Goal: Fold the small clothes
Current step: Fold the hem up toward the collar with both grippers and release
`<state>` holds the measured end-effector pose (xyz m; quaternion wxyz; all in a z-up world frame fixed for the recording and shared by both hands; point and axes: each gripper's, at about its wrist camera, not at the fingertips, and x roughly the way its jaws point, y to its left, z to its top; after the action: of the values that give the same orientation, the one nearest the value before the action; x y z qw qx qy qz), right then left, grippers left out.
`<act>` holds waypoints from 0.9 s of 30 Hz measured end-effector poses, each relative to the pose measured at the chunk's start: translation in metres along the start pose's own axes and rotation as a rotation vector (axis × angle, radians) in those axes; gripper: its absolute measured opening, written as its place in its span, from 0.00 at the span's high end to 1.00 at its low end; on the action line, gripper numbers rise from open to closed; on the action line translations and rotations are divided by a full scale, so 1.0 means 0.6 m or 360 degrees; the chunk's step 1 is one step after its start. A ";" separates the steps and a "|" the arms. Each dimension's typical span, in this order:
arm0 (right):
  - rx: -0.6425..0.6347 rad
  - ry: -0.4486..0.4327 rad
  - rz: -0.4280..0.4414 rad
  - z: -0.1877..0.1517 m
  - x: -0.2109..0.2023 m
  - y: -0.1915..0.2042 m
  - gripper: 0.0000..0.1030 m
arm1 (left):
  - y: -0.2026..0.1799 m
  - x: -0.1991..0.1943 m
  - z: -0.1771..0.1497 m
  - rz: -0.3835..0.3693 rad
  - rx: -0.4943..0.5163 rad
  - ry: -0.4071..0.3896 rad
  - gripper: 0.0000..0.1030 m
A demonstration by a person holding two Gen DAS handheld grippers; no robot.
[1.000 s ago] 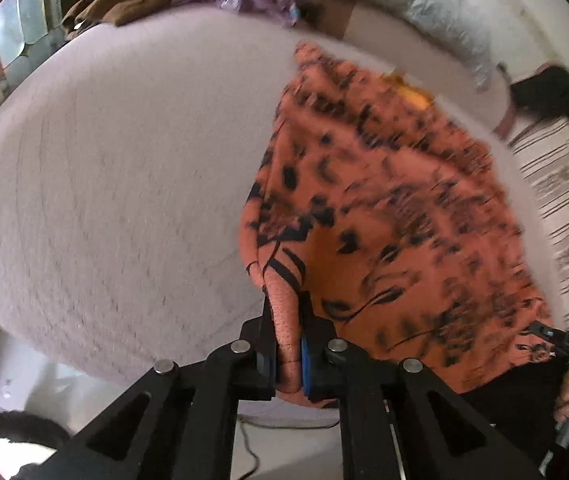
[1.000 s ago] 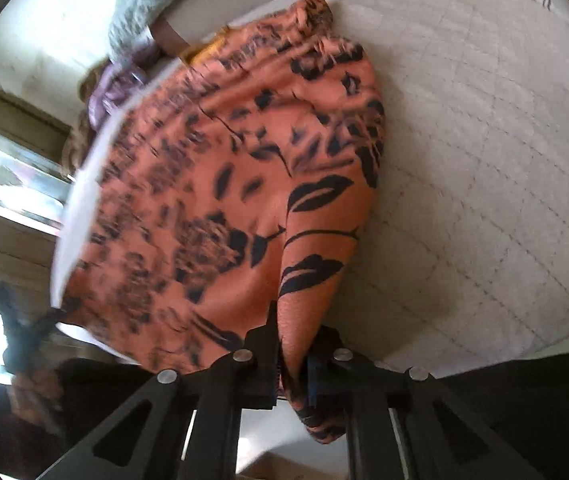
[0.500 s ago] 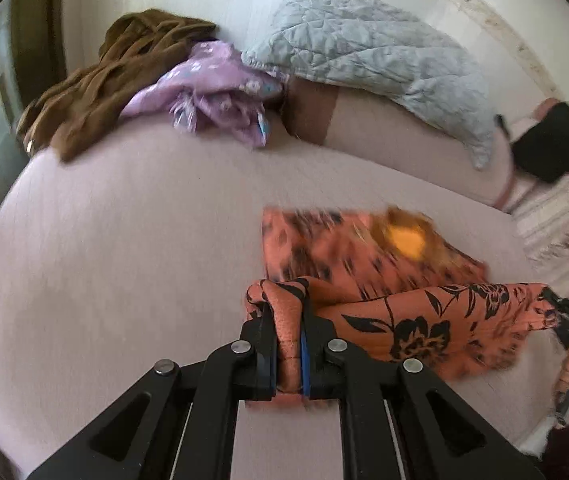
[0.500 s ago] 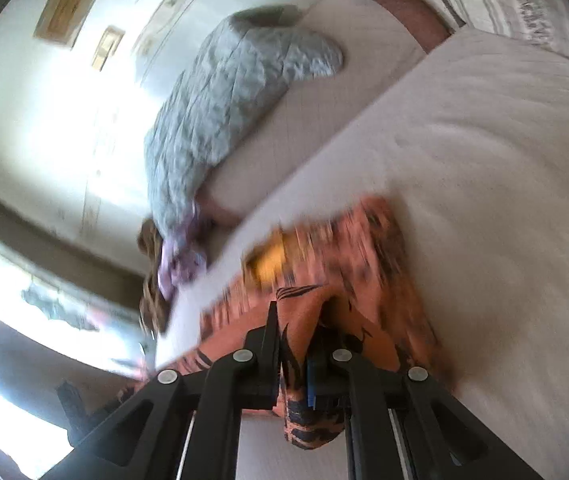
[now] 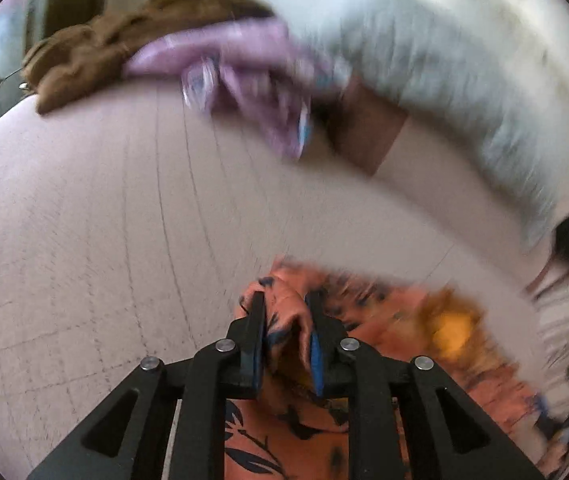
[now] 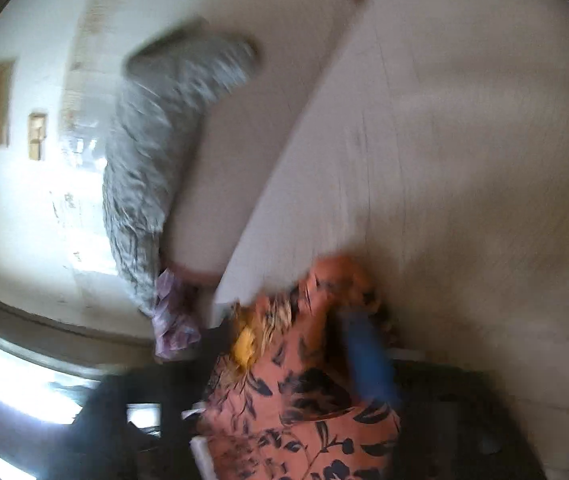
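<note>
Both tools are opening: the left tool lets the orange floral garment slip free at lower centre, and the right tool, blurred, likewise. Withdraw straight back so the fold on the bed stays flat.

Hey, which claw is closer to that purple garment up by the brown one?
Left. The left claw, opening over the orange floral garment, faces the purple garment across bare bed. The right claw, also opening, sits farther along the orange garment.

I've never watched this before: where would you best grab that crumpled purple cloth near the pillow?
Probably the loose end of the purple cloth that hangs toward the open pink bedspread. Coming from that near side looks easiest: the brown garment and grey pillow crowd its other sides. The picture is blurred, so folds are unclear.
</note>
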<state>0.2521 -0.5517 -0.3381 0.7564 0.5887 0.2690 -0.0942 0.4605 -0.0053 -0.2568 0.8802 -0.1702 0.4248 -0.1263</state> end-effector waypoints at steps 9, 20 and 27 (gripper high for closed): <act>-0.0700 0.0324 -0.0313 -0.152 -0.004 0.126 0.57 | -0.094 -0.181 -0.124 0.0485 0.0421 -0.0221 0.26; -0.1019 0.0455 -0.0778 -0.231 0.109 0.096 0.58 | -0.074 -0.066 -0.216 0.0482 0.0455 0.0117 0.26; -0.0954 0.0167 -0.0785 -0.085 0.206 0.150 0.58 | -0.032 -0.036 -0.161 0.0529 0.0381 0.0149 0.26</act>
<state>0.3819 -0.4561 -0.3348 0.8346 0.2634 0.4564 -0.1603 0.3694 -0.0337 -0.2900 0.8822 0.0141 0.4693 -0.0365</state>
